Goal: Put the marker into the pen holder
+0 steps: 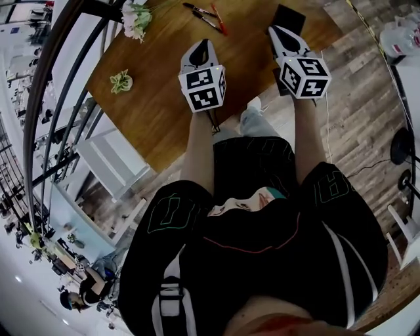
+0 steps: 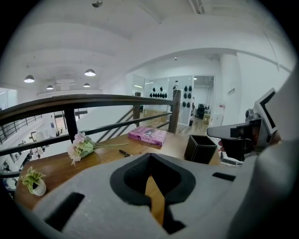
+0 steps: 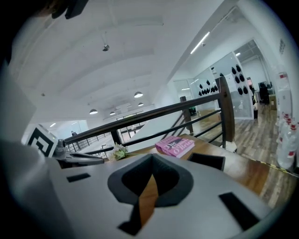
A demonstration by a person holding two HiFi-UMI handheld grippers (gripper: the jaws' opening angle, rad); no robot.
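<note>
Black cloth of the person's shirt fills the near part of the head view, and beyond it stretches a brown, wood-grained tabletop. Over it hang the left gripper and the right gripper, grey and wedge-shaped, each with its jaws pressed together on nothing. Partly hidden behind the right one stands the square black pen holder, and just left of it thin markers, one red, the rest dark, lie flat on the wood, too small to show detail.
</note>
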